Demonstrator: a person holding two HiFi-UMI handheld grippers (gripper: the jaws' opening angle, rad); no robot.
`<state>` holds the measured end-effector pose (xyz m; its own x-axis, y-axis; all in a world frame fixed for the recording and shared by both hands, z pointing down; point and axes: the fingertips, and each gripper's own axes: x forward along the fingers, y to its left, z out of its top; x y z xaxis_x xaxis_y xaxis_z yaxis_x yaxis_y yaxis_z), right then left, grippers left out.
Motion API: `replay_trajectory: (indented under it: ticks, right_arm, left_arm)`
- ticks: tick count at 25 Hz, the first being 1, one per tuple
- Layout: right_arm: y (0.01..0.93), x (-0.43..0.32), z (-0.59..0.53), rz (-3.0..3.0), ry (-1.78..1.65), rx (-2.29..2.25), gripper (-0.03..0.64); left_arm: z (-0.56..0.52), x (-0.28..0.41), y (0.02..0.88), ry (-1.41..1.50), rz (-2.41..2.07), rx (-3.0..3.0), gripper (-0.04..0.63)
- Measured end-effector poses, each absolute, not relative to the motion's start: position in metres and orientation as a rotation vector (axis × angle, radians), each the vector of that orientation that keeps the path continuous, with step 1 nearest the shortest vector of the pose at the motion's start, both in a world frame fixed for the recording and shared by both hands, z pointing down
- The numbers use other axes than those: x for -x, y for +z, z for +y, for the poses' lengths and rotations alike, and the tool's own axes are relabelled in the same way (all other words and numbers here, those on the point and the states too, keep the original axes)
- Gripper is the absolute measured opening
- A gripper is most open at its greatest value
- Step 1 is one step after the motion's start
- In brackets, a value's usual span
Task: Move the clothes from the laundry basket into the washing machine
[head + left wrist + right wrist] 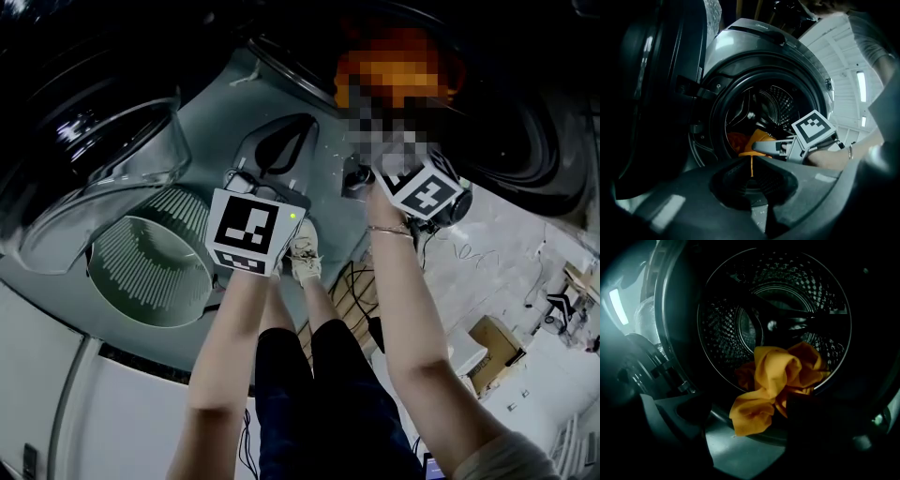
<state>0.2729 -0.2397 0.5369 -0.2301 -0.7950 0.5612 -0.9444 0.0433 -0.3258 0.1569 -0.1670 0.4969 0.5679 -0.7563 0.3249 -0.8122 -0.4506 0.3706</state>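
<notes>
An orange garment point(773, 380) lies bunched at the front of the washing machine drum point(778, 301), one fold hanging over the door seal. My right gripper point(745, 427) is open just in front of that fold, its jaws wide apart and empty. From the left gripper view, the right gripper point(769, 146) reaches into the drum opening point(768, 108) above the garment point(757, 138). My left gripper point(751, 163) hangs back outside the door, jaws together with nothing held. The head view shows the left gripper point(298, 131), the right gripper point(361, 176) and the white ribbed laundry basket point(155, 267), with no clothes visible in it.
The machine's glass door point(122, 159) stands swung open on the left, beside the basket. The person's legs and a shoe point(303, 255) stand close behind the grippers. Cardboard boxes point(492, 342) and cables point(352, 281) lie on the floor to the right.
</notes>
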Motion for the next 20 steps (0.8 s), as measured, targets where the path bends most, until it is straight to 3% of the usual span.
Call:
replay_trajectory:
  ticks: [4, 14, 20]
  right_arm:
    - [0.558, -0.257, -0.221, -2.078, 1.038, -1.724, 0.439]
    - [0.539, -0.226, -0.172, -2.159, 1.106, -1.497, 0.03]
    - [0.479, -0.202, -0.137, -2.333, 1.127, -1.286, 0.028]
  left_arm:
    - [-0.163, -0.155, 0.503, 0.161, -1.255, -2.303, 0.011]
    - [-0.142, -0.153, 0.495, 0.204, -1.244, -2.269, 0.0]
    - [-0.113, -0.141, 0.46, 0.211, -1.267, -2.21, 0.001]
